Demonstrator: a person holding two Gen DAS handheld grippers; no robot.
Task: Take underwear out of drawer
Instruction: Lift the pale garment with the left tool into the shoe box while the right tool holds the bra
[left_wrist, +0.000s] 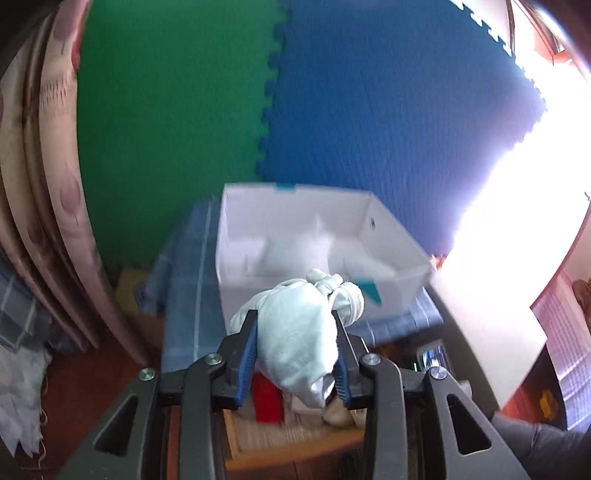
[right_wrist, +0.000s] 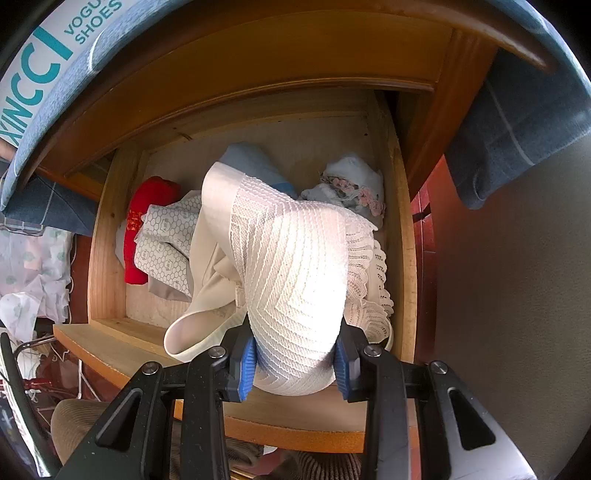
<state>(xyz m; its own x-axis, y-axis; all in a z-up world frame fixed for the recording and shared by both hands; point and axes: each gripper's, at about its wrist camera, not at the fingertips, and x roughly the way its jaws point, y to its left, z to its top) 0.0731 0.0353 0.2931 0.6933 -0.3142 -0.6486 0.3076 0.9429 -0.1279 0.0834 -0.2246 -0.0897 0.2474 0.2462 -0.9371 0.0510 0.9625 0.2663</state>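
Blurring softens my left view; left gripper (left_wrist: 295, 350) fingers clamp a knotted pale cloth (left_wrist: 295, 332). Right gripper (right_wrist: 295, 360) fingers clamp ribbed white underwear (right_wrist: 295, 266) over the drawer (right_wrist: 107, 236).

Matt wooden drawer (right_wrist: 400, 258) holds ribbed white cloth (right_wrist: 295, 273)

Two grippers (left_wrist: 295, 354) (right_wrist: 295, 354), one drawer (right_wrist: 107, 258), one box (left_wrist: 388, 236).

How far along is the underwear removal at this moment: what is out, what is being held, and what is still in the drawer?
Looks done: nothing clearly; the white box shows only blurred white contents. In hand: the left gripper is shut on a pale knotted garment, lifted clear above the drawer; the right gripper is shut on a white lace garment over the open drawer. Left: a red item, a patterned grey piece and a floral piece.
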